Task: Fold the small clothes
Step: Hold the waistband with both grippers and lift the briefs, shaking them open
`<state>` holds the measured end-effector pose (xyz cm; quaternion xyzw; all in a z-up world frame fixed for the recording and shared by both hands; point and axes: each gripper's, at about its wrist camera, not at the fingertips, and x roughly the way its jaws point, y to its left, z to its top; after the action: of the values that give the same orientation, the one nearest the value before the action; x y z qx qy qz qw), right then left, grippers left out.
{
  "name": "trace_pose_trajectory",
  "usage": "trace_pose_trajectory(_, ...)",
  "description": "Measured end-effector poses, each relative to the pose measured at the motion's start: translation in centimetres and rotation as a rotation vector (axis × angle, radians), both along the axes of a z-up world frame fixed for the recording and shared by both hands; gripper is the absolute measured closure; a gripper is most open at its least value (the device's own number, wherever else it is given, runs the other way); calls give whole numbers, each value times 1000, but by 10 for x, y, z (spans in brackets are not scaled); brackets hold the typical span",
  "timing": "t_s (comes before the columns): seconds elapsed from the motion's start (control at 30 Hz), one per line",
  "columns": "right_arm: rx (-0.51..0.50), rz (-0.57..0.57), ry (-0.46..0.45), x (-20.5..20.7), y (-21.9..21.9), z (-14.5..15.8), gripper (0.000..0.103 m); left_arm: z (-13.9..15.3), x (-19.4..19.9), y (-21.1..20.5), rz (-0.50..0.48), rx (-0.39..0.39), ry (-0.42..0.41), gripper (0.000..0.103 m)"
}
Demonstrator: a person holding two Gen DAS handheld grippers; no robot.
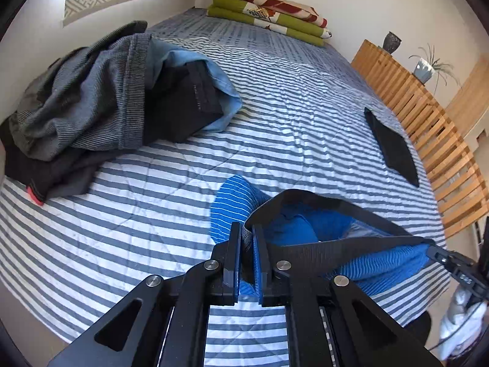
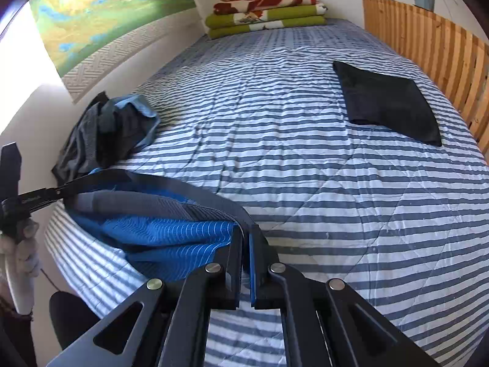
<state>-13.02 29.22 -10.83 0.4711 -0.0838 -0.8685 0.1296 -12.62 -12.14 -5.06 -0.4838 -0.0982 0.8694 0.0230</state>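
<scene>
Blue striped underwear [image 1: 232, 205] with a black waistband [image 1: 336, 208] hangs stretched just above the striped bedspread [image 1: 152, 214]. My left gripper [image 1: 247, 232] is shut on the waistband's left end. My right gripper [image 2: 246, 235] is shut on its right end, with the blue fabric [image 2: 171, 232] sagging to the left of it. The left gripper [image 2: 59, 195] shows at the far left of the right wrist view, clamping the band. The right gripper's fingertips [image 1: 435, 249] show at the right edge of the left wrist view.
A heap of unfolded grey, black and light blue clothes [image 1: 101, 104] lies at the left by the wall. A folded black garment [image 2: 385, 104] rests near the wooden slatted headboard [image 2: 428, 46]. Folded green and red blankets [image 2: 266, 12] sit at the far end. A gloved hand [image 2: 21, 253] holds the left tool.
</scene>
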Motion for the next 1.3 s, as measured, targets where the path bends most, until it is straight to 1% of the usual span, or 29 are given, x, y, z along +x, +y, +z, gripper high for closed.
trace_pose_trajectory(0.03,-19,50,-18,7,-5,1,98,-5,4,-2,3,-51,-20,81)
trace_pose_trajectory(0.07,-29,111,-40,14,-12,-1,96,-11,9,-5,19,-95,-47,56)
trace_pose_trajectory(0.1,-9,180,-67,23,-21,-5,86,-15,18,-11,42,-114,-54,48)
trace_pose_trajectory(0.13,32,219,-80,31,-29,-9,77,-20,25,-15,56,-110,-59,46)
trace_pose_trajectory(0.17,79,225,-74,38,-34,-12,57,-26,30,-18,67,-100,-72,46)
trace_pose_trajectory(0.2,104,225,-60,43,-37,-13,51,-30,36,-19,83,-86,-75,46)
trace_pose_trajectory(0.27,112,232,-48,42,-39,-15,51,-38,43,-17,76,-41,-85,46)
trace_pose_trajectory(0.3,114,220,-44,37,-39,-16,51,-43,43,-12,63,-31,-94,46)
trace_pose_trajectory(0.37,116,186,-34,24,-38,-19,51,-50,42,-3,54,-33,-106,46)
trace_pose_trajectory(0.43,131,187,-40,9,-43,-27,51,-57,42,5,41,-40,-122,46)
trace_pose_trajectory(0.5,157,204,-83,0,-50,-42,51,-62,39,10,36,-65,-122,46)
trace_pose_trajectory(0.53,164,222,-101,0,-54,-48,51,-63,34,12,38,-92,-118,46)
trace_pose_trajectory(0.6,211,232,-116,7,-58,-59,51,-64,23,9,42,-157,-113,46)
trace_pose_trajectory(0.63,231,235,-116,13,-59,-64,51,-64,16,6,40,-176,-113,46)
trace_pose_trajectory(0.7,245,219,-127,23,-53,-71,51,-65,1,3,24,-207,-116,54)
trace_pose_trajectory(0.73,241,199,-134,27,-49,-74,51,-66,-6,4,4,-222,-119,63)
trace_pose_trajectory(0.77,230,178,-144,30,-43,-77,51,-67,-11,7,-21,-228,-124,68)
trace_pose_trajectory(0.83,197,138,-172,34,-32,-83,51,-70,-23,13,-80,-217,-139,69)
trace_pose_trajectory(0.93,163,106,-192,37,-23,-87,51,-80,-36,28,-152,-261,-155,69)
trace_pose_trajectory(1.0,155,103,-197,38,-22,-87,51,-89,-45,36,-182,-270,-175,69)
trace_pose_trajectory(1.13,129,114,-213,38,-26,-90,51,-108,-53,46,-234,-234,-230,69)
trace_pose_trajectory(1.2,128,118,-220,37,-30,-92,51,-113,-53,47,-237,-214,-241,87)
trace_pose_trajectory(1.23,129,122,-221,36,-32,-94,51,-112,-52,46,-231,-194,-245,98)
trace_pose_trajectory(1.27,130,126,-222,36,-34,-96,55,-109,-50,44,-222,-178,-237,99)
trace_pose_trajectory(1.3,128,129,-230,35,-36,-98,69,-104,-48,41,-209,-174,-224,99)
